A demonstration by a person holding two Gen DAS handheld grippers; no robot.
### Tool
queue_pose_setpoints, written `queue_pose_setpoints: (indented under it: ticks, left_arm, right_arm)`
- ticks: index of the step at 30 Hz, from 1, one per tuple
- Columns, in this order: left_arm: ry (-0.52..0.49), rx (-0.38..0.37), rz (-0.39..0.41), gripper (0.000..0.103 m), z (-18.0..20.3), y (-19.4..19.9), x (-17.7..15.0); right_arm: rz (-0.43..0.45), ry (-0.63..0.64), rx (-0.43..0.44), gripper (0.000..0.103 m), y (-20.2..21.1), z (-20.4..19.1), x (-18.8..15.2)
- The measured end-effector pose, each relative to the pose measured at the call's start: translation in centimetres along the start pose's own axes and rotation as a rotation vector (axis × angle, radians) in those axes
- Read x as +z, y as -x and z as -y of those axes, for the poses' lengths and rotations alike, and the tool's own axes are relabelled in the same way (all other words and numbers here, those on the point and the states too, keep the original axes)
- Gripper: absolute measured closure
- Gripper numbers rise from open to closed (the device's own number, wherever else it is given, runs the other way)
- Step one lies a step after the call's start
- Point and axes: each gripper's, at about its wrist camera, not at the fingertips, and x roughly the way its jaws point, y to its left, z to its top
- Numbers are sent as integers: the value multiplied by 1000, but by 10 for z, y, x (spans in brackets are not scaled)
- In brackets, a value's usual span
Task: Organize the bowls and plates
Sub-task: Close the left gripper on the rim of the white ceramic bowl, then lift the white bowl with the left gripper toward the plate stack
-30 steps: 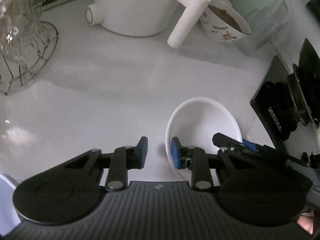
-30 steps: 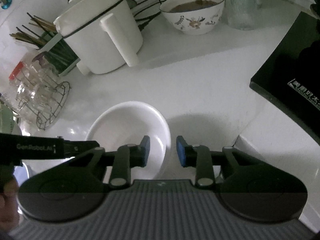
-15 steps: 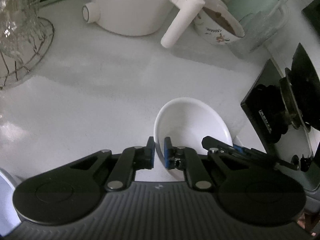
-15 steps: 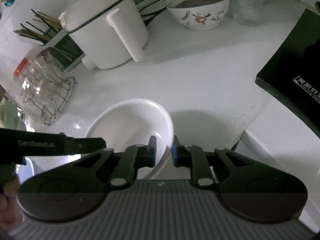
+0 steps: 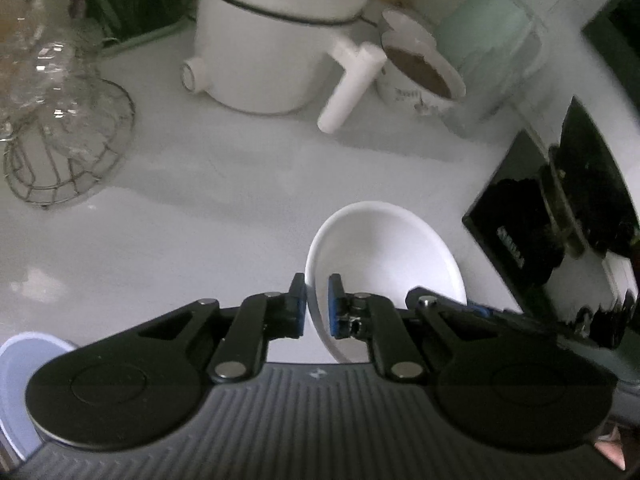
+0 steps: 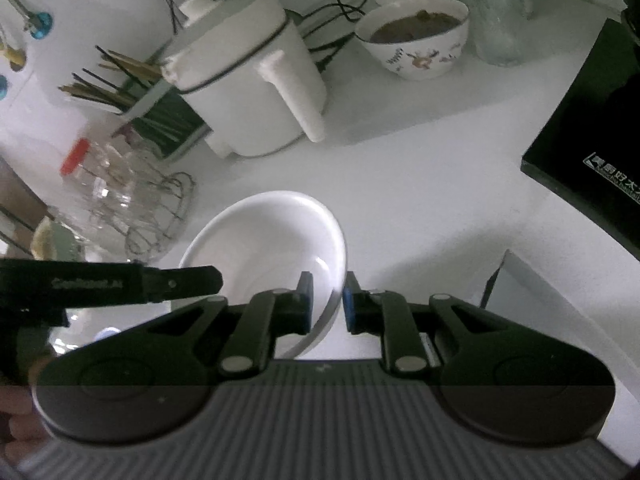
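Note:
A white bowl (image 5: 384,256) is held between both grippers above the white counter. My left gripper (image 5: 317,308) is shut on the bowl's left rim. My right gripper (image 6: 328,306) is shut on the bowl's right rim; the bowl also shows in the right wrist view (image 6: 264,240). The left gripper's body (image 6: 108,284) shows at the left of the right wrist view. A floral bowl (image 6: 416,36) with brown contents stands at the back of the counter.
A white electric pot (image 5: 276,36) with a handle stands at the back. A wire rack with glasses (image 5: 60,112) is at the left. A black stove (image 5: 560,204) is at the right. A light blue dish (image 5: 20,384) lies at the lower left. A chopstick holder (image 6: 132,92) stands behind.
Both grippers closed on the bowl's opposite rims. The bowl has lifted and tilted a little, and both views have pulled back from the counter.

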Motion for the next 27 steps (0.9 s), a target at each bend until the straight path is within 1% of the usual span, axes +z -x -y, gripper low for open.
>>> queue_pose_setpoints:
  ticks: [3, 5, 13, 19, 25, 27]
  left_arm:
    - [55, -22, 5, 92, -8, 8, -3]
    - [60, -26, 11, 92, -11, 15, -7]
    - [90, -2, -3, 92, -27, 33, -27]
    - [138, -13, -1, 91, -44, 50, -39]
    - [156, -15, 31, 91, -55, 76, -41]
    - [159, -8, 54, 91, -59, 88, -42]
  right_arm:
    - [14, -37, 24, 85, 10, -2, 2]
    - [19, -52, 34, 85, 15, -4, 2]
    - [8, -45, 65, 85, 27, -20, -7]
    - [-11, -29, 73, 84, 32, -34, -15]
    - [-24, -13, 90, 84, 34, -52, -17]
    - [-28, -5, 99, 84, 35, -59, -16]
